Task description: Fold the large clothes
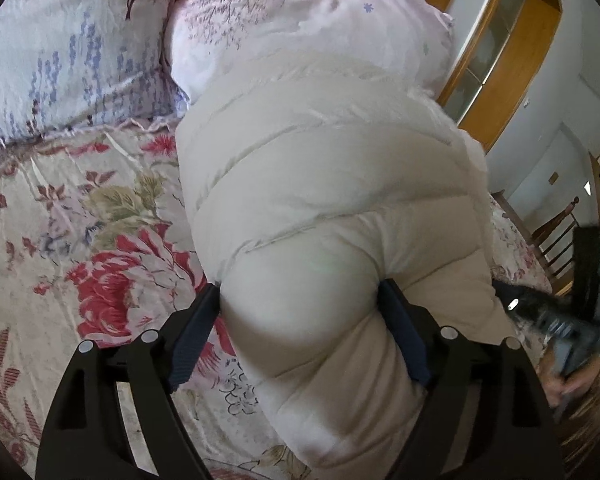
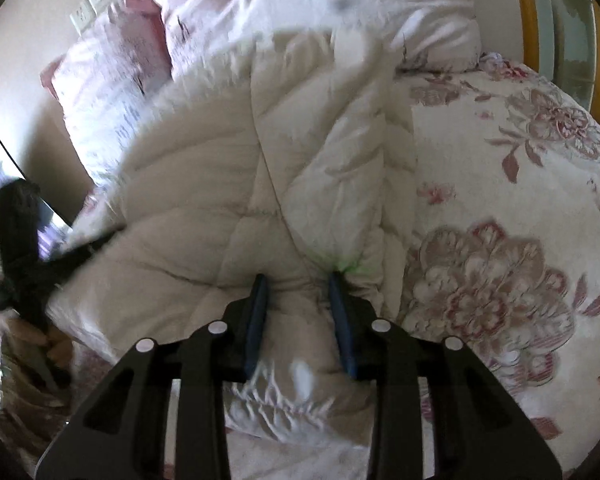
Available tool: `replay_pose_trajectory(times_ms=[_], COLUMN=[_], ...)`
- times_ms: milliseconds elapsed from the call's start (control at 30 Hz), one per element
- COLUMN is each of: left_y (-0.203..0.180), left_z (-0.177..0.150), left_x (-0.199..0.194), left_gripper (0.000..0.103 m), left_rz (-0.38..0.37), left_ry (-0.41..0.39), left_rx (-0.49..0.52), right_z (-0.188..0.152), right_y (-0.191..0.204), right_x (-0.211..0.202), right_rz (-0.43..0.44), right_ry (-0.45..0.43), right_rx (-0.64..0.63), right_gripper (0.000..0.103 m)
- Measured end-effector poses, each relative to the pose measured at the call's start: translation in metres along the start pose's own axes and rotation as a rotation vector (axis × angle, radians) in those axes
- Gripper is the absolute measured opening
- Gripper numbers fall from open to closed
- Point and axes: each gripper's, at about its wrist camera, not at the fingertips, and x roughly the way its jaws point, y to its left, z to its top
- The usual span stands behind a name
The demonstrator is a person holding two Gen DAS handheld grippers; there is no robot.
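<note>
One cream puffer coat (image 1: 324, 208) on floral bedspread (image 1: 80, 240), bulging between wide-spread left gripper (image 1: 300, 300) pads; right gripper (image 2: 300, 284) pinching its hem. Two pillows (image 1: 60, 60) ahead. Open bedspread beside.

One cream puffer jacket (image 1: 324, 184), two pillows (image 1: 60, 60), one floral bedspread (image 1: 80, 220), and two grippers (image 1: 300, 312) show.

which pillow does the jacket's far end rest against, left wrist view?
The pink pillow with thin branch prints, directly beyond the cream puffer jacket. The pillow with blue flower stalks lies off to the jacket's left.
</note>
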Motion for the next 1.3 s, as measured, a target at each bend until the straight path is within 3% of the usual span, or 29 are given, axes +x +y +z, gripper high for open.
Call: replay_pose_trajectory(times_ms=[100,167,333,367,433,500,733,867,967,1033,1100,1300], left_y=[0.001,0.001,0.001,0.001,0.001,0.001,-0.006,-0.009,-0.008,-0.007,-0.007,-0.006], left_z=[0.000,0.001,0.000,0.000,0.000,0.000,0.004,0.003,0.002,0.003,0.002,0.001], left_x=[-0.001,0.000,-0.001,-0.001,-0.001,-0.004,-0.024,-0.015,-0.007,-0.008,-0.008,-0.009], left_gripper=[0.083,0.083,0.083,0.083,0.083,0.083,0.083,0.083,0.083,0.083,0.083,0.084], left_rz=[0.000,0.000,0.002,0.003,0.003,-0.011,-0.045,-0.012,-0.007,0.003,0.019,0.027], left_ry=[-0.003,-0.004,-0.005,-0.006,-0.009,-0.021,-0.108,-0.098,-0.075,-0.072,-0.071,-0.067], left_rx=[-0.002,-0.002,-0.007,-0.010,-0.010,-0.016,-0.007,0.012,0.004,0.000,0.002,-0.002], right_z=[0.026,0.047,0.089,0.092,0.099,0.101,0.084,0.077,0.077,0.079,0.078,0.069], right_y=[-0.010,-0.020,-0.032,-0.031,-0.027,-0.030,-0.040,-0.039,-0.042,-0.044,-0.044,-0.023], right_x=[-0.020,-0.021,0.010,0.013,0.024,0.035,0.067,0.077,0.079,0.073,0.059,0.006], right_rz=[0.032,0.025,-0.008,-0.009,-0.018,-0.082,-0.271,-0.341,-0.328,-0.314,-0.332,-0.286], right_ry=[-0.112,-0.151,-0.147,-0.148,-0.145,-0.135,-0.062,-0.053,-0.042,-0.044,-0.069,-0.228], right_rx=[0.080,0.148,0.248,0.246,0.227,0.228,0.244,0.217,0.214,0.211,0.231,0.196], right_gripper=[0.059,0.060,0.059,0.055,0.023,0.009,0.008,0.008,0.010,0.017,0.045,0.046])
